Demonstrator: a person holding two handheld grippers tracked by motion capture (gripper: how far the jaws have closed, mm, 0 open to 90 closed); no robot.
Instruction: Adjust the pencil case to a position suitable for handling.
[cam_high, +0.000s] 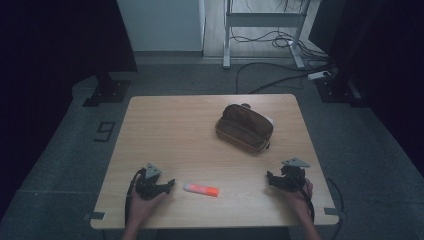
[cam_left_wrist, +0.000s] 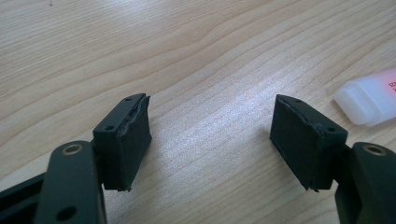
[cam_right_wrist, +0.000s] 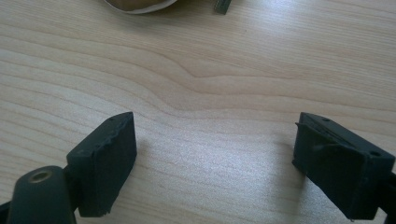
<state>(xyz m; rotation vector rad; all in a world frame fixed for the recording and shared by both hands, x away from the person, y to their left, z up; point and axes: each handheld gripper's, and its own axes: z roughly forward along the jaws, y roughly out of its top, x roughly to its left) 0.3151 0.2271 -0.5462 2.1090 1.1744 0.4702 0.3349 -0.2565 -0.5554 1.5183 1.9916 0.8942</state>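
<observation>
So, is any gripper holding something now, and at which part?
Nothing is held. The left gripper and the right gripper are both open over bare table; the tube lies apart from them.

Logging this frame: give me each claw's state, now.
Left claw: open, holding nothing, near the orange tube.
Right claw: open, holding nothing.

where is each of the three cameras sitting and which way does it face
High view: above the person's side, facing forward and down on the table; both hands, left gripper, right gripper.
Left gripper view: rides that gripper, facing its open jaws; shares the glue stick.
Right gripper view: rides that gripper, facing open jaws; shares the brown pouch.
</observation>
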